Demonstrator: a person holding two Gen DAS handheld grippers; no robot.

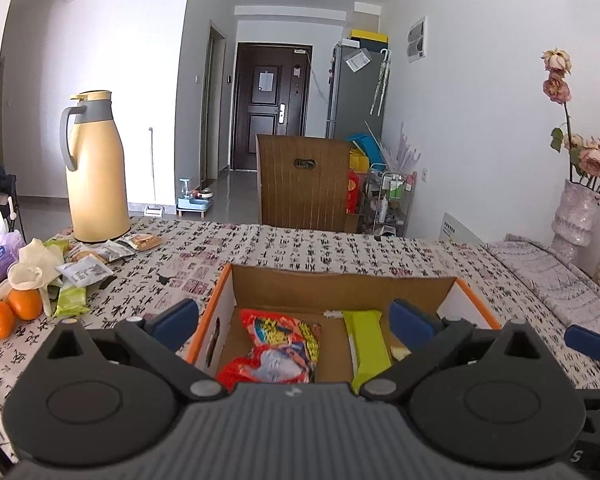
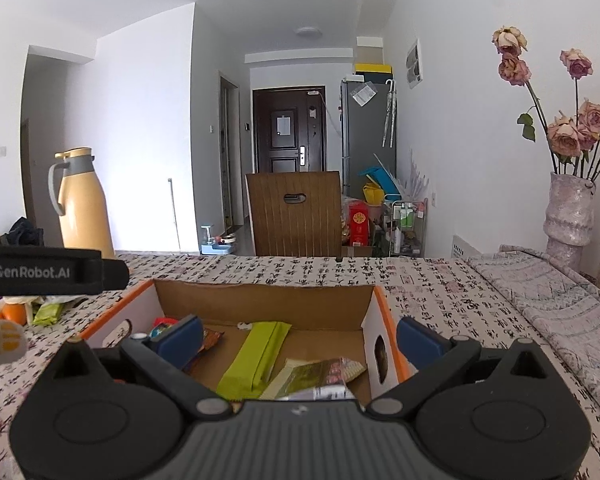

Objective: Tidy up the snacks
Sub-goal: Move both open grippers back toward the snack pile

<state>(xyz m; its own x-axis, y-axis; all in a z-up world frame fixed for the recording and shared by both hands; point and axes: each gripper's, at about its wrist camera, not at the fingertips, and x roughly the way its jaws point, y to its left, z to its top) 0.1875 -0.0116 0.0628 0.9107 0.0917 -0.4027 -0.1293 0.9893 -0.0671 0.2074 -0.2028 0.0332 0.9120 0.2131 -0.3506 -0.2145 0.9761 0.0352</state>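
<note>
Both grippers, left [image 1: 294, 322] and right [image 2: 300, 338], hang empty with jaws apart over my cardboard box [image 1: 340, 280], which holds a red packet [image 1: 280, 344] and green bar [image 1: 366, 344]. Next, I judge, I reach left for the loose snacks [image 1: 84, 272] lying on the worktop [image 1: 260, 252].

You see orange-trimmed brown cardboard box [image 1: 340, 284] holding red snack bag [image 1: 278, 344] and lime-green packet [image 1: 366, 344]; tablecloth [image 1: 300, 248] white with black calligraphy print; cream-yellow thermos [image 1: 96, 168], grey handle; blue pads [image 1: 176, 320] on your black grippers.
</note>
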